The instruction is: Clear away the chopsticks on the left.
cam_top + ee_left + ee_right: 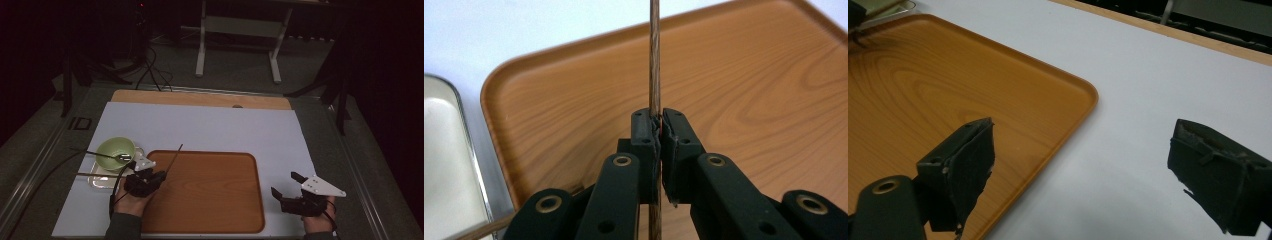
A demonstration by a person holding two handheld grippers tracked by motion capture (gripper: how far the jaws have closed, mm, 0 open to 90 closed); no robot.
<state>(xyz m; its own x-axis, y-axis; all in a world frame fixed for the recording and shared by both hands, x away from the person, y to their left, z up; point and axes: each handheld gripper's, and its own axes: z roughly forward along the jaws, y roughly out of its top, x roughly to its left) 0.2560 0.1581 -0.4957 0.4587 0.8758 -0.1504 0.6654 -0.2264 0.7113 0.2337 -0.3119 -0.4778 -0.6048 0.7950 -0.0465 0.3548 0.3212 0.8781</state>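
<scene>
2 grippers are at work over a white-covered table (210, 125), and the left gripper (159, 176) is clenched on a thin wooden chopstick (174, 159). In the left gripper view the jaws pinch this stick (654, 60) tight, with no gap on either side; it runs straight up out of the picture, so its far tip is cut off, and its lower end passes behind the jaws. From the high view the chopstick slants up and away over the near-left corner of the wooden tray (215, 200).

Left of the tray sits a metal dish (100, 181), with a green bowl (115, 150) on its far end. 1 more chopstick (95, 174) lies across the dish, and a dark thin utensil (92, 152) rests in the bowl; its shape is hard to make out.

Right gripper (289, 186) hovers released, jaws wide apart, above the white cover just right of the tray (998, 115). The room behind the table is too dark to read.
</scene>
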